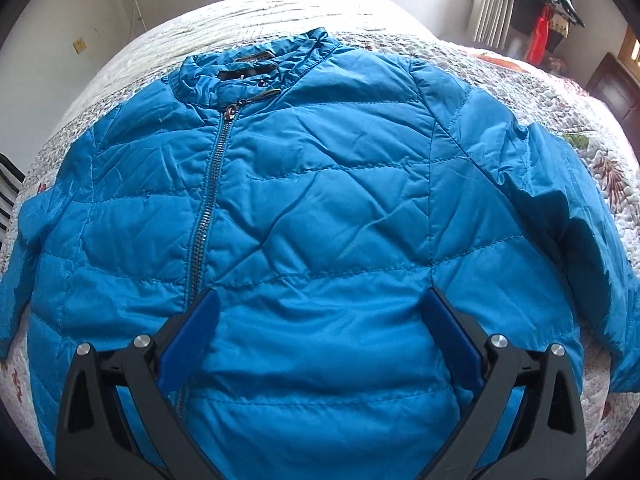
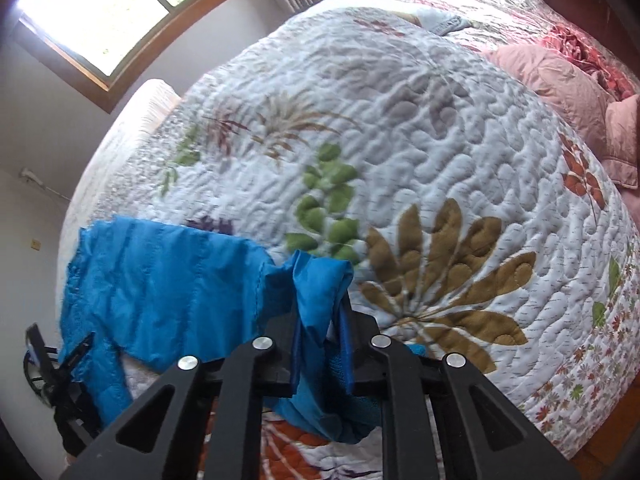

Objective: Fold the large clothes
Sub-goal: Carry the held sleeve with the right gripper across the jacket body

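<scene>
A bright blue quilted jacket (image 1: 320,208) lies face up and zipped on the bed, collar toward the far side, both sleeves spread out. My left gripper (image 1: 320,308) hovers open above its lower front, nothing between the blue pads. In the right wrist view my right gripper (image 2: 322,312) is shut on a bunched fold of the jacket's blue sleeve (image 2: 320,280), lifted a little above the quilt. More of the sleeve (image 2: 168,280) trails away to the left. The left gripper's black frame (image 2: 72,364) shows at the lower left edge.
A white floral quilt (image 2: 420,140) covers the bed (image 1: 280,12). Pink pillows (image 2: 568,92) lie at the head end, at right. A window (image 2: 100,12) and a curtain (image 1: 496,0) stand beyond the bed. Dark furniture (image 1: 616,84) sits at the far right.
</scene>
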Motion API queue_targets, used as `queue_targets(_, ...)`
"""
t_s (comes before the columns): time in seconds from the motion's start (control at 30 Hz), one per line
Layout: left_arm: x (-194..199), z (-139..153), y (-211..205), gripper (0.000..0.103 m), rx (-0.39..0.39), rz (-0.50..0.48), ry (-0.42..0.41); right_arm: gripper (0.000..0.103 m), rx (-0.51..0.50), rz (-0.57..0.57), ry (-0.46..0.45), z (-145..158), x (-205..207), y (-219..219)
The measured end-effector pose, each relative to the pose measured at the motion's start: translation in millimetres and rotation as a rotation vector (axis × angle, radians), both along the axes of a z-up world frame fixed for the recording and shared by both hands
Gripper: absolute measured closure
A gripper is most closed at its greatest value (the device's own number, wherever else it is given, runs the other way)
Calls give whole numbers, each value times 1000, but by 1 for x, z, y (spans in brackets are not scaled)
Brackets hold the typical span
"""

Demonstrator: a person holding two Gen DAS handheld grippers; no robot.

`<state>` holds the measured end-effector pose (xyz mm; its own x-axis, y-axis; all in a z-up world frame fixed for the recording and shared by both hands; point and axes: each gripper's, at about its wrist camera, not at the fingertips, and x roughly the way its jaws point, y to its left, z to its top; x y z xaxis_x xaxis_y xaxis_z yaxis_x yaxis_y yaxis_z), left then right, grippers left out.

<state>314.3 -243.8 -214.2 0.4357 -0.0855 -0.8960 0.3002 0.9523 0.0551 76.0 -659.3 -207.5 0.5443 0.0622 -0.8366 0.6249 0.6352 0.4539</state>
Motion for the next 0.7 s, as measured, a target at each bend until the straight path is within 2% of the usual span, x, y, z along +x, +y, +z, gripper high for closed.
queue_targets(0.07, -3, 10, 9, 3, -16, -9, -1, 88, 46, 58, -85, 22, 15, 15)
queue_targets(0.17, -9, 29, 25, 3, -20, -27, -25, 89, 58, 164, -166, 52, 48, 49)
queue_targets(0.37, -12, 54, 65, 3, -9, -13, -55, 89, 44, 419, -207, 85, 126, 135)
queue_targets(0.53, -15, 69, 103, 3, -41, 36, -71, 89, -3, 587, -123, 78, 194, 214)
queue_targets(0.7, -12, 75, 127, 3, -49, 71, -76, 89, -15, 688, -16, 39, 242, 270)
